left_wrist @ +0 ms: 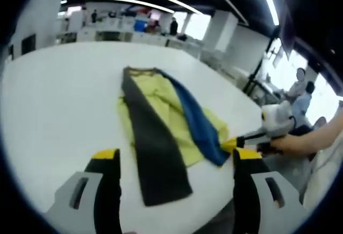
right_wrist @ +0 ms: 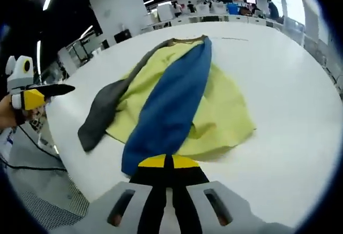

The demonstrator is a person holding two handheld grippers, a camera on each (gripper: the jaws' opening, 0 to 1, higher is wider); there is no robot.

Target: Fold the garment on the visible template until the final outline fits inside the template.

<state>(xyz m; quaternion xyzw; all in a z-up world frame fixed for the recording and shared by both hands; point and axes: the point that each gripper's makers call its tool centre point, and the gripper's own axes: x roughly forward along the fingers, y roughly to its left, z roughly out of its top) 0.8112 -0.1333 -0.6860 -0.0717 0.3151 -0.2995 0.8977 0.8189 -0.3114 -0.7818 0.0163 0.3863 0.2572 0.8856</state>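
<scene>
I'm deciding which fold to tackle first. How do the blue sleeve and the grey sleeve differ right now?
The blue sleeve lies across the yellow body; the grey sleeve trails along its edge, its end on the bare table. The right tool is shut at the blue sleeve's end; the grey end lies free. Both run from the collar.

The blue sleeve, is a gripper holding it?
Looks so: the right gripper is shut at the end of the blue sleeve. The left gripper is open, holding nothing.

A yellow garment with grey and blue sleeves (right_wrist: 214, 111) lies flat on the round white table (right_wrist: 289, 84), near its edge, sleeves crossing the body.
</scene>
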